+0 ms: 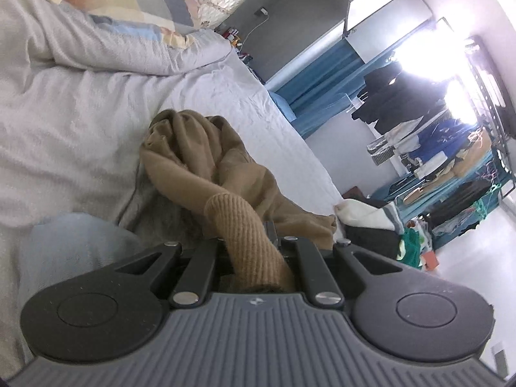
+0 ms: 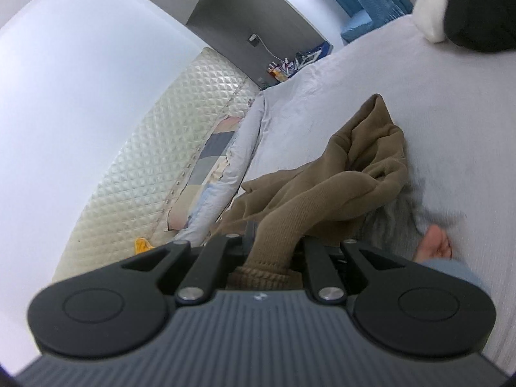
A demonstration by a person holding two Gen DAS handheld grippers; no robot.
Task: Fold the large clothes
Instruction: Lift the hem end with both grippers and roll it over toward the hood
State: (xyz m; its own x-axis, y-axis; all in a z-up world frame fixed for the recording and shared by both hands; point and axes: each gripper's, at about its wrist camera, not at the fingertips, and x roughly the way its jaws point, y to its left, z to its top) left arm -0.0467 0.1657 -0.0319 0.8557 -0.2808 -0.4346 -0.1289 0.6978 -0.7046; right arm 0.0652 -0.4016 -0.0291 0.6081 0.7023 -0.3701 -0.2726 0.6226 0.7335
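Both grippers have hold of the same tan sweater (image 1: 200, 161), which lies bunched in a heap on the pale grey bedspread (image 1: 80, 103), well short of spread out.

Starting on the left: the left gripper (image 1: 254, 248) has a ribbed cuff (image 1: 248, 238) pinched between its fingers, which are drawn in close with only the knit between them. The risk here, I'd say, is that the cuff is the sole purchase; a firm lift would stretch the sleeve long before the body follows, and the thick rib could creep out of the pinch.

Over on the right, the right gripper (image 2: 271, 248) is likewise closed down on the other ribbed cuff (image 2: 267, 258), the sleeve running forward from it into the crumpled body (image 2: 354, 167). If the two pull apart unevenly, the twisted middle will likely stay knotted rather than flatten. A bare foot (image 2: 435, 242) rests on the bed just beside the heap, and fabric could drag against it or catch under it.
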